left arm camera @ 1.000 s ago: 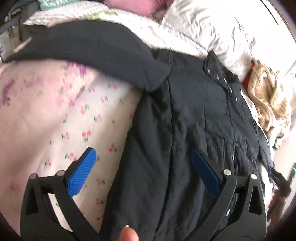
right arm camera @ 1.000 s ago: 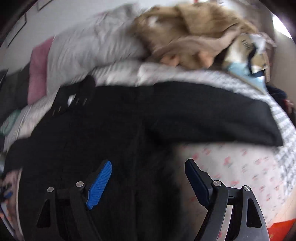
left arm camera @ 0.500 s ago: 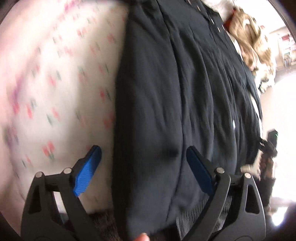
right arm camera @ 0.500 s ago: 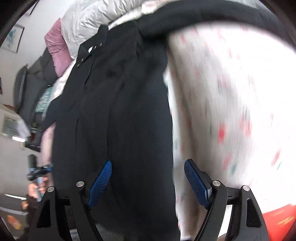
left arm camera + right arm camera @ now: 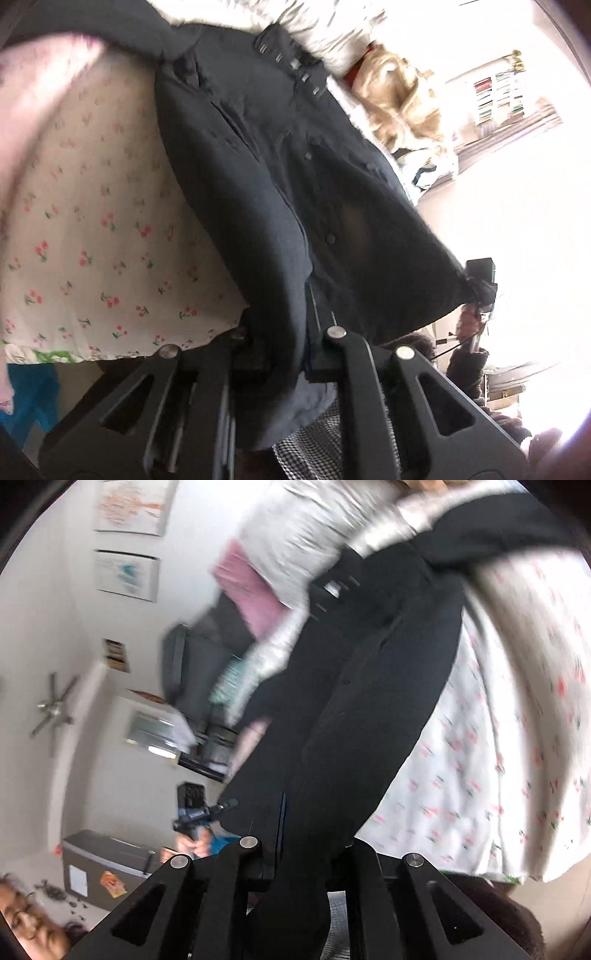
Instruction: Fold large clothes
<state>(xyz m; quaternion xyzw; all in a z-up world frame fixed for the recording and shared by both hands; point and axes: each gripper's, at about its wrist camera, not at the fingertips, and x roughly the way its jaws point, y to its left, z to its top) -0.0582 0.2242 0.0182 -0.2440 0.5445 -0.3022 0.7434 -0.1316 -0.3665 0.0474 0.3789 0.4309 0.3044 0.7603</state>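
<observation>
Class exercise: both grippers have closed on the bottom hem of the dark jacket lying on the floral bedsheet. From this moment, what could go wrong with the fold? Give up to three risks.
1. The left gripper and right gripper each pinch a thick bunch of the dark jacket; fabric may slip out or fold unevenly.
2. A sleeve still lies spread sideways and could drag or twist.
3. Pulling may ruck up the floral bedsheet underneath.

Black coat (image 5: 280, 155); white bedsheet (image 5: 92, 221), red cherry print; pink pillow (image 5: 251, 590)
</observation>
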